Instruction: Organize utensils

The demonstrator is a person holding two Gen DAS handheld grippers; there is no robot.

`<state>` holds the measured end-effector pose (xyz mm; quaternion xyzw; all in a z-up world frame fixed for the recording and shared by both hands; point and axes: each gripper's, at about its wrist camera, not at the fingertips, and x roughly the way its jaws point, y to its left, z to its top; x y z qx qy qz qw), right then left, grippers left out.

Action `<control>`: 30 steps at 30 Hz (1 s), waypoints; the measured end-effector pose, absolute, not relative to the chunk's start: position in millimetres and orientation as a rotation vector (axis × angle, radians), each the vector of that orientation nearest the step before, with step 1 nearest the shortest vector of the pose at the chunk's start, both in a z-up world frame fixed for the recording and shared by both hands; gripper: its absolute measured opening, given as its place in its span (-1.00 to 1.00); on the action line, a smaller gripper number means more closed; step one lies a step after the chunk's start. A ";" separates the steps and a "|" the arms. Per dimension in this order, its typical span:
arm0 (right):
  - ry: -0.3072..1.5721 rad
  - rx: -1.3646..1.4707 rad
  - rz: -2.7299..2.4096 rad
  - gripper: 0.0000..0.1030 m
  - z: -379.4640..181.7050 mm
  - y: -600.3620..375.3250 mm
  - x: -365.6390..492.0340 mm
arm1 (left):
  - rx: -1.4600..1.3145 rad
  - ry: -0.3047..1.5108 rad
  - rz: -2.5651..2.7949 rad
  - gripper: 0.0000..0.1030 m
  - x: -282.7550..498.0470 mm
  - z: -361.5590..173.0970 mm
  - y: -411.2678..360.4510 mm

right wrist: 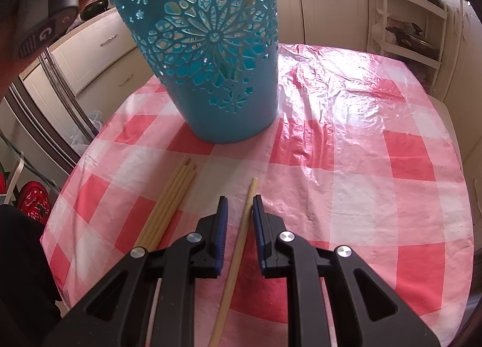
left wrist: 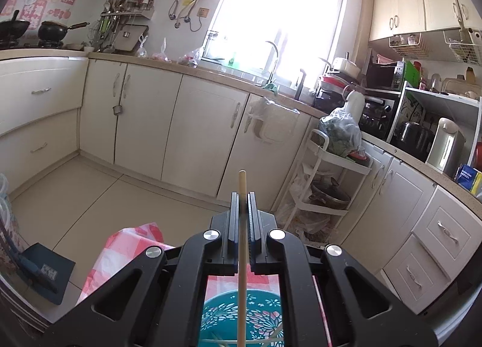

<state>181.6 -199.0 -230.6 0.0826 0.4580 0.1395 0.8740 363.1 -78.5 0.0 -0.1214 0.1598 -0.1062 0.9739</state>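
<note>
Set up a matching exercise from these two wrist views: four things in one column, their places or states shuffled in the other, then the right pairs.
Things:
1. Pale wooden chopstick in the left gripper
2. Single pale wooden chopstick at the right gripper
3. Bundle of pale wooden chopsticks
4. Turquoise plastic cut-out basket

Places or states:
A. Standing upright on the red-and-white checked tablecloth
B. Lying together on the cloth, beside the gripper
C. Clamped between shut jaws
D. Lying on the cloth between open jaws

Pairs: 1-C, 2-D, 3-B, 4-A
</note>
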 end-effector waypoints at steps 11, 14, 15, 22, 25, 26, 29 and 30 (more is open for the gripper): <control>0.954 0.172 0.293 -0.66 -230.8 -200.1 181.4 | -0.194 0.389 -0.218 -0.91 355.5 -28.6 -70.7; 0.954 0.172 0.294 -0.66 -231.0 -199.9 181.3 | -0.126 0.435 -0.234 -0.85 349.2 -31.5 -76.3; 0.954 0.172 0.294 -0.66 -231.0 -200.2 181.3 | -0.101 0.451 -0.235 -0.73 345.4 -33.4 -76.2; 0.953 0.172 0.294 -0.65 -230.9 -200.2 180.9 | -0.127 0.459 -0.157 0.36 300.6 -28.9 -33.4; 0.952 0.167 0.291 -0.65 -230.5 -199.5 179.4 | -0.158 0.433 -0.123 0.57 279.2 -27.2 -8.2; 0.952 0.161 0.289 -0.65 -230.3 -198.8 178.9 | -0.165 0.421 -0.103 0.59 272.7 -29.4 0.5; 0.950 0.128 0.279 -0.65 -229.4 -194.3 177.7 | -0.188 0.430 -0.066 0.62 268.9 -43.5 22.1; 0.950 0.111 0.277 -0.66 -229.0 -192.0 177.1 | -0.201 0.451 -0.050 0.62 272.1 -51.8 29.4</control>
